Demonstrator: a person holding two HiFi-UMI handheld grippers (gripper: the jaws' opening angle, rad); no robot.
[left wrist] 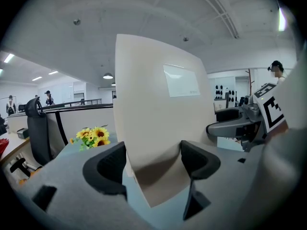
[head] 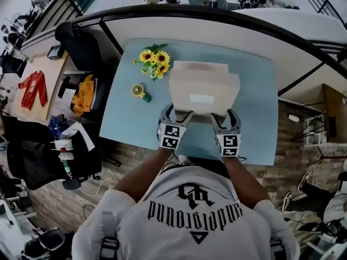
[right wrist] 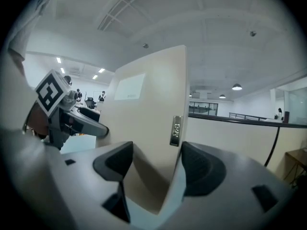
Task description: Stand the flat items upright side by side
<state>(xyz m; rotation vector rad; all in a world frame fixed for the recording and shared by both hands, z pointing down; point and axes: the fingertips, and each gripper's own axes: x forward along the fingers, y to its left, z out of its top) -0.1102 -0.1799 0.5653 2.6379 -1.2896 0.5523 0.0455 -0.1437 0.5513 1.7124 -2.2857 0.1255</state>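
Observation:
A beige flat box point(head: 203, 97) with a white label stands upright on the light blue table point(head: 255, 91), its label face toward me. A second beige slab point(head: 199, 68) appears to stand right behind it. My left gripper point(head: 176, 114) clasps the box's near-left bottom corner, and my right gripper point(head: 226, 118) clasps the near-right one. In the left gripper view the box point(left wrist: 158, 104) fills the gap of the gripper point(left wrist: 152, 159). In the right gripper view the box point(right wrist: 148, 119) and its barcoded side edge sit between the pads of the gripper point(right wrist: 156, 164).
A bunch of sunflowers point(head: 154, 62) lies at the table's far left, with a small yellow and green object point(head: 140, 92) nearer me. A black office chair point(head: 76, 42) stands left of the table. A dark railing curves behind it.

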